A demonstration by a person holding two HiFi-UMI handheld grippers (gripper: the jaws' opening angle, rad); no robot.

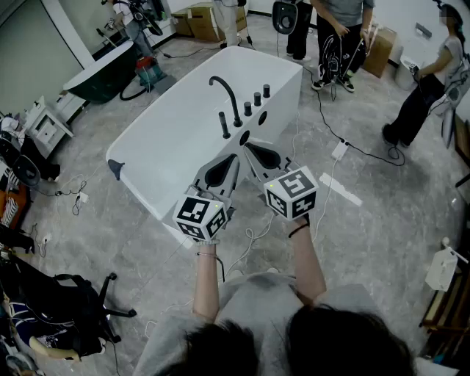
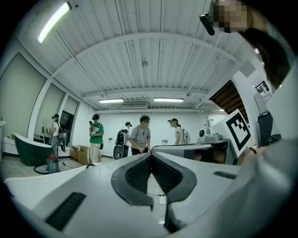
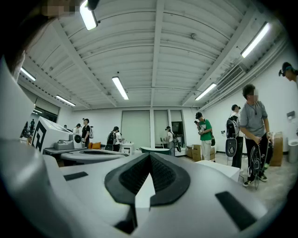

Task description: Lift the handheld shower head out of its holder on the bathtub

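The grey marbled floor (image 1: 367,242) runs through the whole room. At the far left a black chair (image 1: 81,294) stands amid loose clutter, with a small white cabinet (image 1: 45,126) further up. Behind them sits a dark green tub (image 1: 99,73), and a red and teal vacuum cleaner (image 1: 149,71) stands just beside it.

In the middle the white bathtub (image 1: 183,128) stands at a slant. On its right-hand rim a curved black spout (image 1: 224,92) rises, and the shower head (image 1: 225,125) stands upright in its holder just beside it. Three black knobs (image 1: 257,99) follow in a row.

Near that rim, but apart from the fittings, both claws point level at the tub. The left claw (image 1: 232,160) has its tips pressed together with nothing between them. The right claw (image 1: 248,149) is likewise fully closed and empty.

Cardboard boxes (image 1: 202,20) lie along the back. Further right a power strip (image 1: 339,150) lies on the floor with its cable, and people (image 1: 341,37) stand about. The gripper views show a white ribbed ceiling (image 3: 158,42) with tube lights.
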